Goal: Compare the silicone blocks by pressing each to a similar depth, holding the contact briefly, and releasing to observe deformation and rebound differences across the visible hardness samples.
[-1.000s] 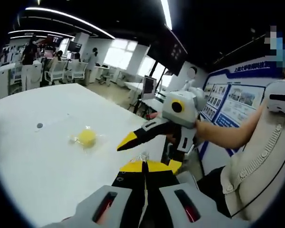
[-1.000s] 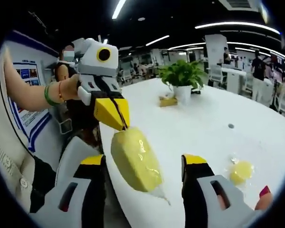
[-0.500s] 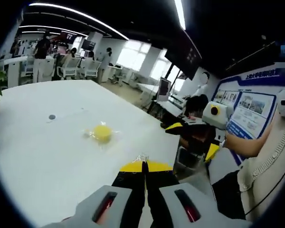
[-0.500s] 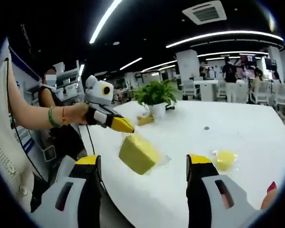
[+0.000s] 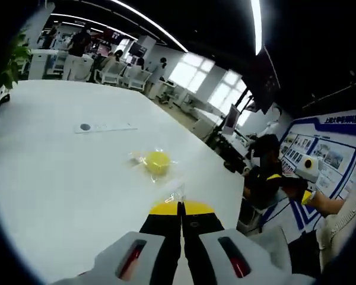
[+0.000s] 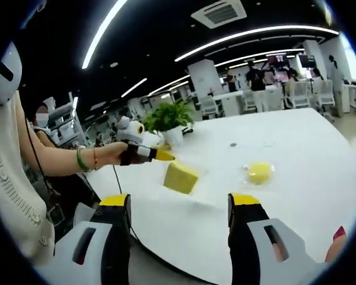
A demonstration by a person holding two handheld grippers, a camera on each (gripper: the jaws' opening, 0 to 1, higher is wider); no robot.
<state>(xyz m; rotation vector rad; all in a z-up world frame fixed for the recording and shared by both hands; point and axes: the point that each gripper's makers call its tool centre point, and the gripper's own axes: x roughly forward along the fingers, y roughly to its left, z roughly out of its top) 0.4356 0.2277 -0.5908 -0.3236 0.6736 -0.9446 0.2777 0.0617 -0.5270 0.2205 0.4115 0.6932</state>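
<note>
Left gripper (image 5: 179,205) pinching block wrapper (image 5: 177,195) | block (image 6: 180,177) hanging frame-centre | right gripper (image 6: 179,206) gaping wide beneath, empty | round sample (image 6: 259,173) lying right of centre

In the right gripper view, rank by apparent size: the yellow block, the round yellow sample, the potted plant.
1. Potted plant
2. Yellow block, hanging from the left claw, nearer the camera, so ranking is unsure
3. Round yellow sample
</note>
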